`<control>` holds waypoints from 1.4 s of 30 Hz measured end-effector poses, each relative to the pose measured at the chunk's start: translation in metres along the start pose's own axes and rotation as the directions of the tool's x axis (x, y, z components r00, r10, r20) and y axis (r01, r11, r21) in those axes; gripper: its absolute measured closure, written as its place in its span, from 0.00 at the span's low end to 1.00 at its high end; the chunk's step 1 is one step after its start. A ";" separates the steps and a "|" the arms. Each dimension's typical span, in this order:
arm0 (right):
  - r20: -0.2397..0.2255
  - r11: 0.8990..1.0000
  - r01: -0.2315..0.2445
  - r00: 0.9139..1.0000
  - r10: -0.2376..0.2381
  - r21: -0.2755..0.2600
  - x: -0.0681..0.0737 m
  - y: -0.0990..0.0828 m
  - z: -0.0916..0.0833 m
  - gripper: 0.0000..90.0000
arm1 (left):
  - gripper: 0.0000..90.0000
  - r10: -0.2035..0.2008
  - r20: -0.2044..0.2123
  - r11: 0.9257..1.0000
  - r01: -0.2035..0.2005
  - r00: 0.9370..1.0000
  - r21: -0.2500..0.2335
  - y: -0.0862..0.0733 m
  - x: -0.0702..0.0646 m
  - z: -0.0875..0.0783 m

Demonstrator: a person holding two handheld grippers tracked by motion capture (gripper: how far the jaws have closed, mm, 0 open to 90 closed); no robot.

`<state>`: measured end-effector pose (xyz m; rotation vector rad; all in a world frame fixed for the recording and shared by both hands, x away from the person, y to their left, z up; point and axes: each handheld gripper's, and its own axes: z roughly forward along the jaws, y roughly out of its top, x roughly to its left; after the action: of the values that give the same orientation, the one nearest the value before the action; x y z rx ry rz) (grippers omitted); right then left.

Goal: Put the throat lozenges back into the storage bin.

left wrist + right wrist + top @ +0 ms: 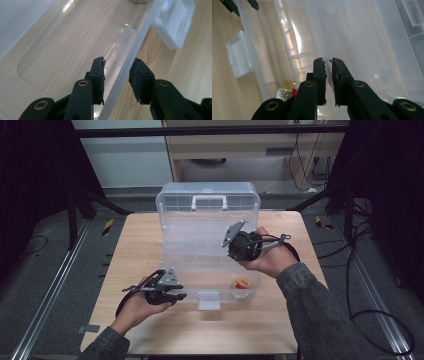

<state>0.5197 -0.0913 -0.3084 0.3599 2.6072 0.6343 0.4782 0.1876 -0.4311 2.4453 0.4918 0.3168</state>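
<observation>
In the high view my left gripper (176,296) sits at the lower left of the clear plastic box (207,240), against its front wall near the box's left corner. In the left gripper view its jaws straddle that front wall (132,53): one pad is inside the box, the other outside over the wooden table (190,72), and a visible gap remains on both sides of the plastic, so the gripper is open around the wall and not pinching it. The box's white latch (175,21) hangs off the wall at the upper right of that frame. My right gripper (234,251) hovers over the middle of the box in the high view, right of centre, held in my right hand (267,254). In the right gripper view its jaws stand almost together, only a thin slit between the pads and nothing in it, so it is closed and empty. Below them in that frame lies the box's ribbed interior, and a small round yellow and red item (287,93) rests on the box floor at the lower left, near the front wall. The raised lid (207,202), with its white handle, stands at the far side of the table.
</observation>
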 end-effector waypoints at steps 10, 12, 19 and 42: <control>-0.007 1.000 -0.004 1.000 0.004 -0.006 0.000 -0.001 0.000 0.90 | 0.69 0.005 -0.019 1.000 -0.005 1.000 -0.006 -0.001 -0.002 0.000; -0.007 1.000 -0.006 1.000 0.006 -0.007 0.000 -0.001 0.000 0.90 | 0.65 -0.005 -0.029 1.000 0.005 1.000 -0.019 -0.003 -0.002 -0.001; -0.007 1.000 -0.008 1.000 0.008 -0.006 -0.001 -0.001 0.000 0.90 | 0.52 -0.015 -0.063 0.998 0.011 0.998 -0.063 -0.005 -0.007 -0.018; -0.010 1.000 -0.015 1.000 0.015 -0.006 -0.001 -0.002 0.000 0.89 | 0.28 -0.160 -0.085 0.975 0.144 0.983 -0.168 -0.028 0.004 -0.067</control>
<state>0.5205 -0.0935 -0.3093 0.3756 2.6139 0.6510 0.4522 0.2452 -0.3950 2.2286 0.6659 0.3980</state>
